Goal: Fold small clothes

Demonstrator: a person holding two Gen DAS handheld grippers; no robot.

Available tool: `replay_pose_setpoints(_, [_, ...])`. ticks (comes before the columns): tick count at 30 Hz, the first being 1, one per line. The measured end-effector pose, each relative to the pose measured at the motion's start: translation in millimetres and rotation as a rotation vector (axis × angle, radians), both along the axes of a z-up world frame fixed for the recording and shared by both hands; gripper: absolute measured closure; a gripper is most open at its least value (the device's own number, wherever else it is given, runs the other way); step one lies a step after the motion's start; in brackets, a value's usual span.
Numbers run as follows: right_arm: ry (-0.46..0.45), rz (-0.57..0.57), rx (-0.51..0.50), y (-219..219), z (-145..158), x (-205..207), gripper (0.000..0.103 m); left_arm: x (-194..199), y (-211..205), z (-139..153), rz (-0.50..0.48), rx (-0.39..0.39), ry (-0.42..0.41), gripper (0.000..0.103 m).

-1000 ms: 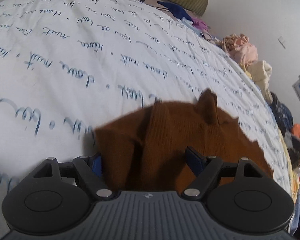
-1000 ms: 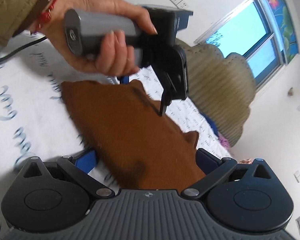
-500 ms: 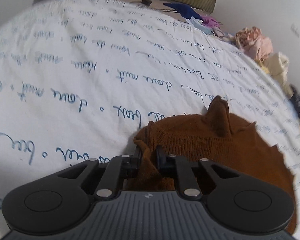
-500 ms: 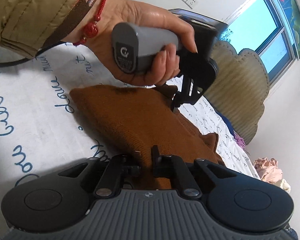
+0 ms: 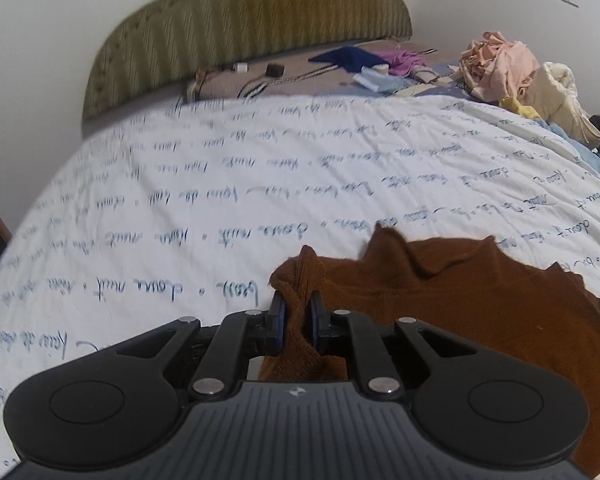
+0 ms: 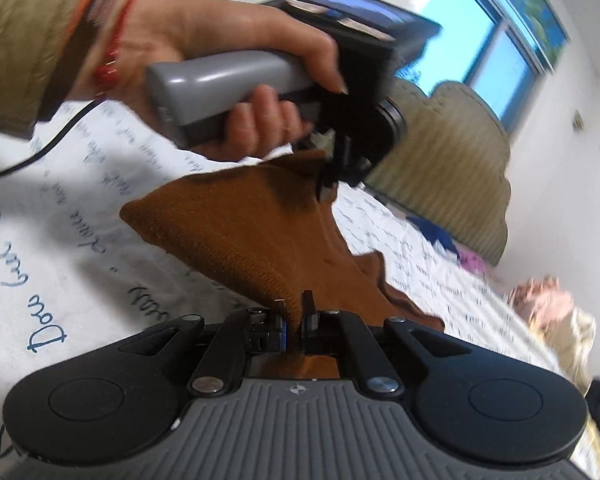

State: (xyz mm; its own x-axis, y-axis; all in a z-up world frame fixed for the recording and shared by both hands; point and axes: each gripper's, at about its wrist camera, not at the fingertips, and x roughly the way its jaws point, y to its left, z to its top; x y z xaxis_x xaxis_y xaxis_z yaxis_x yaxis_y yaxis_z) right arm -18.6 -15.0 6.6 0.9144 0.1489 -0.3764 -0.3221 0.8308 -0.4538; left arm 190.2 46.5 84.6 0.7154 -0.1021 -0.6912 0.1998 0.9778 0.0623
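Note:
A small rust-brown knitted garment (image 5: 460, 304) lies on a white bedspread printed with blue handwriting (image 5: 220, 184). My left gripper (image 5: 298, 312) is shut on a bunched edge of the garment, which pokes up between the pads. In the right wrist view the garment (image 6: 240, 232) hangs stretched and lifted off the bed between both grippers. My right gripper (image 6: 294, 320) is shut on its near edge. A hand (image 6: 236, 52) holds the left gripper (image 6: 328, 184) at the far edge of the cloth.
A padded olive headboard (image 5: 244, 20) stands at the back. Loose clothes (image 5: 500, 64) are piled along the right side of the bed, with small items (image 5: 356, 60) near the headboard. A window (image 6: 496, 40) is in the far wall. A black cable (image 6: 52, 136) trails over the bedspread.
Both grippers went from open around the garment's edges to shut on them. Both then rose, lifting and stretching the cloth, and the left view tilted up towards the headboard.

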Motion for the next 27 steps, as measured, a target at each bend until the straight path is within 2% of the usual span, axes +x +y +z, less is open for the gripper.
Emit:
replay_pose_setpoints(5, [0.032, -0.045, 0.136, -37.9, 12.7, -3.9, 0.097, -9.1, -28.4, 13.0, -0.018, 0.042, -0.037, 0.092])
replay_pose_setpoints(12, [0.061, -0.093, 0.268, -79.7, 13.3, -16.3, 0.097, -17.0, -66.5, 20.3, -0.045, 0.085, -0.064, 0.092])
replay_pose_setpoints(17, [0.073, -0.123, 0.337, -103.9, 11.3, -20.4, 0.098, -22.6, -91.5, 25.4, -0.071, 0.106, -0.079, 0.092])
replay_pose_setpoints(27, [0.076, -0.199, 0.413, -144.5, 7.6, -28.1, 0.099, -23.6, -143.9, 23.6, -0.112, 0.132, -0.083, 0.092])
